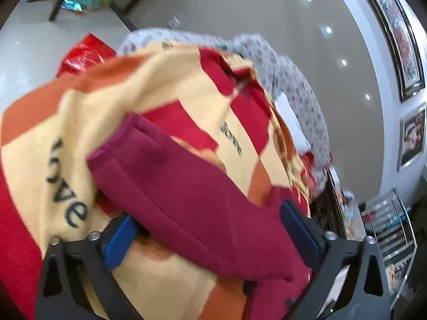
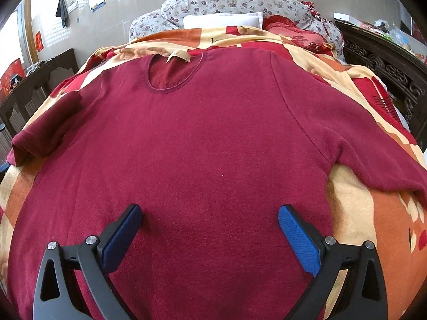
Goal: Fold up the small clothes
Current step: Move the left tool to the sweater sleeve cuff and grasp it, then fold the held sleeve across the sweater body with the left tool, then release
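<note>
Left wrist view: our left gripper point(image 1: 208, 237) has its jaws spread wide, and the shirt's sleeve point(image 1: 186, 186) lies across the gap between them; the frame is blurred, so we cannot tell whether either pad touches the cloth, but nothing is pinched. The sleeve's cuff point(image 1: 117, 144) points away from us, over the patterned blanket point(image 1: 80, 112) on the bed. Right wrist view: the maroon shirt point(image 2: 213, 138) lies flat, front up, on the same blanket, neckline point(image 2: 176, 74) far from us, one sleeve doubled back at the left edge, the other stretched toward the right. Our right gripper point(image 2: 210, 229) is open above the lower body of the shirt, holding nothing. Judging by the nap, the fabric is a soft, light, fleecy knit: limp, not slippery, likely to cling to the blanket and drag it. We would pinch at cuff, hem or shoulder seam, where the doubled cloth gives the pads purchase.
</note>
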A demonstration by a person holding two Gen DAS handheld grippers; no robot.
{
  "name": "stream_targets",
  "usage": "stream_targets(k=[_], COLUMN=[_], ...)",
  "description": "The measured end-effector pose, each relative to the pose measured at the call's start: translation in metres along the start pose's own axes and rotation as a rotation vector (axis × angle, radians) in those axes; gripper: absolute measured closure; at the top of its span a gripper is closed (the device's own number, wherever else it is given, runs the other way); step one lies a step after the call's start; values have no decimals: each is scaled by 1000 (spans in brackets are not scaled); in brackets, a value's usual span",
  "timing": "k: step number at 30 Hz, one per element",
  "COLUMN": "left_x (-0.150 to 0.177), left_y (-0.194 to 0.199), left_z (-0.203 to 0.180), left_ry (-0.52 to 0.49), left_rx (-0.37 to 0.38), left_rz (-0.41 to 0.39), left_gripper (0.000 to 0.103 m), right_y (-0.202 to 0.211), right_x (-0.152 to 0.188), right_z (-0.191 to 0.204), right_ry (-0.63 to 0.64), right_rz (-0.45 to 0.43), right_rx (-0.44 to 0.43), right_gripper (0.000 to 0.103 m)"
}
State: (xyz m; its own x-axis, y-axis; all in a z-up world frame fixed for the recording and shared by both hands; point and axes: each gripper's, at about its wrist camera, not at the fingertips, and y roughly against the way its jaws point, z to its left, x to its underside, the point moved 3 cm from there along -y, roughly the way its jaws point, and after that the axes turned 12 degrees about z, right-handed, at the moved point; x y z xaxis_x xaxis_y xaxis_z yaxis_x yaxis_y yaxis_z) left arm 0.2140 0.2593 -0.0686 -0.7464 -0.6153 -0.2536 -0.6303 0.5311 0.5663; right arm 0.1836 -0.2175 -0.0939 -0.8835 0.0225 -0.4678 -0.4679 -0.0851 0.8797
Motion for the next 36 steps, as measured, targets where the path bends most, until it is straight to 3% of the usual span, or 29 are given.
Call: stream_targets(k=[4, 9, 12, 15, 19, 23, 26, 29, 36], left_x=[0, -2, 1, 4, 1, -6, -5, 2, 54], left_y=[5, -4, 0, 20, 68, 116, 119, 102, 2], left_z=[11, 14, 5, -16, -44, -60, -73, -93, -170], left_ry=[37, 16, -25, -107, -178, -163, -209, -277, -527], left_rx=[-113, -260, -311, -373, -445, -449, -431, -379, -158], left_rz=[-88, -102, -141, -237, -449, -605, -597, -538, -264], left_gripper=[41, 92, 96, 97, 97, 97, 97, 97, 97], right_y=[0, 0, 0, -1, 0, 0, 0, 0, 1], right_x=[0, 0, 0, 0, 1, 0, 1, 1, 1], right_z=[0, 0, 0, 0, -1, -1, -1, -1, -2], right_ry=[0, 0, 1, 0, 0, 0, 0, 0, -5], right_rz=[1, 0, 0, 0, -1, -2, -1, -2, -8], right_rx=[0, -1, 2, 1, 0, -1, 0, 0, 1], right_gripper=[0, 0, 0, 0, 0, 0, 0, 0, 0])
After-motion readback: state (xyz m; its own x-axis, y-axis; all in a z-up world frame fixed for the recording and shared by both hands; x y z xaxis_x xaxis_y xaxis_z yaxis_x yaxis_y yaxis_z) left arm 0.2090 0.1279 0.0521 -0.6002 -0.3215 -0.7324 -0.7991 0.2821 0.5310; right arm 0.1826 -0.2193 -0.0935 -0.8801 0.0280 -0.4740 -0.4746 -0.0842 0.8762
